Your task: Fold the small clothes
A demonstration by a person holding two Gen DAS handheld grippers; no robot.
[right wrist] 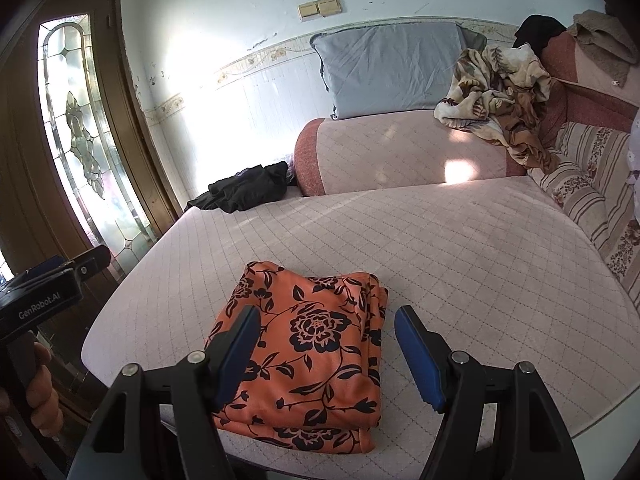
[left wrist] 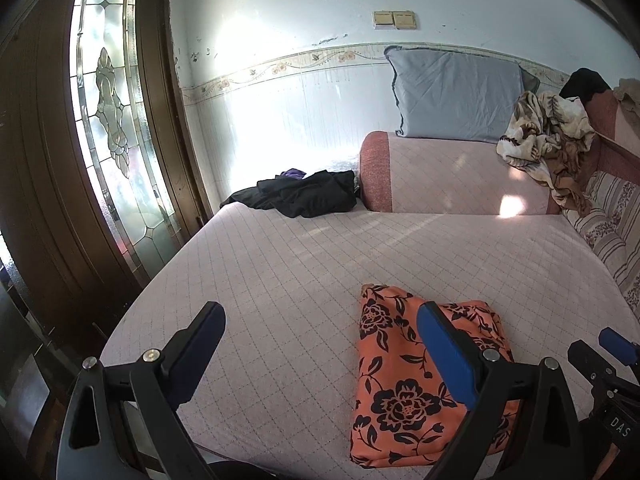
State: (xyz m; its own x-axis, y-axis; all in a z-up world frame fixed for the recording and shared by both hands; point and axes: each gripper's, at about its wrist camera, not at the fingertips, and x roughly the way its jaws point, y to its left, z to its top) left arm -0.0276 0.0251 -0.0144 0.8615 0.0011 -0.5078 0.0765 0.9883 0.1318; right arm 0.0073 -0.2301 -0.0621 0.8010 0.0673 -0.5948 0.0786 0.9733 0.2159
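A folded orange garment with black flowers (right wrist: 308, 352) lies flat near the front edge of the pink quilted bed (right wrist: 460, 248). My right gripper (right wrist: 327, 314) hovers just over it, open, its blue pads apart and clear of the cloth. My left gripper (left wrist: 320, 312) is open wide with only bare bedcover between its fingers. The garment (left wrist: 400, 380) sits to its right, partly behind the right finger (left wrist: 444, 344). The left gripper also shows at the left edge of the right wrist view (right wrist: 60, 276), held by a hand (right wrist: 40, 384).
A black clothes pile (left wrist: 308, 196) lies at the bed's far left corner. A pink bolster (left wrist: 452, 176) carries a grey pillow (left wrist: 456, 92) and a crumpled floral blanket (left wrist: 544, 136). Striped cushions (right wrist: 592, 196) line the right side. A glass-panelled wooden door (left wrist: 116, 120) stands on the left.
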